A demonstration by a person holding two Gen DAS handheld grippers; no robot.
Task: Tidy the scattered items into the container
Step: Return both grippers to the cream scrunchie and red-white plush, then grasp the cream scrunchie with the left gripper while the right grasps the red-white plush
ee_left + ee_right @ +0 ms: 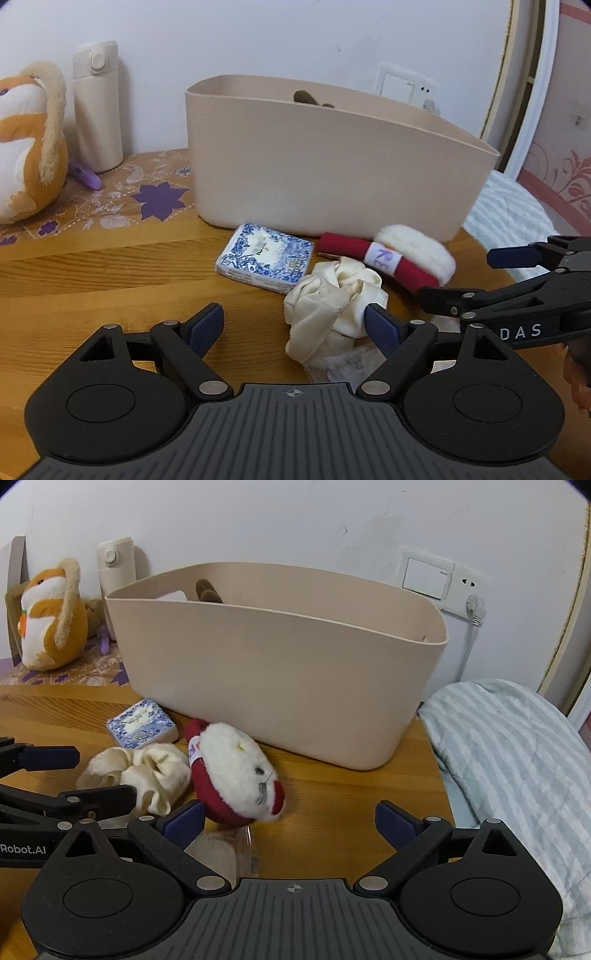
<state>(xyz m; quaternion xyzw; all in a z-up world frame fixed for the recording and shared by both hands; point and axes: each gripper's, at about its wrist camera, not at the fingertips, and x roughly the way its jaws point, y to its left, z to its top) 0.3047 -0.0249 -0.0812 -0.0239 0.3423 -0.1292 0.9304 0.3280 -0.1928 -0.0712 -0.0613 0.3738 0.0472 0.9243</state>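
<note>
A beige plastic tub [332, 162] stands on the wooden table [110, 280]; it also shows in the right wrist view [280, 672], with something brown inside. In front of it lie a blue-and-white patterned packet [264, 256], a cream satin scrunchie [332, 306] and a red-and-white fluffy item with a label [399, 258]. My left gripper [295, 328] is open, low over the table, its right finger against the scrunchie. My right gripper [290, 821] is open just in front of the red-and-white item [236, 771]. The scrunchie [147, 771] and packet [142, 729] lie left of it.
An orange-and-white plush toy [26, 147], a cream flask [98, 107] and a purple pen [86, 175] sit at the back left on a floral cloth. A striped blanket [517, 768] lies off the table's right edge. A wall socket [443, 579] is behind the tub.
</note>
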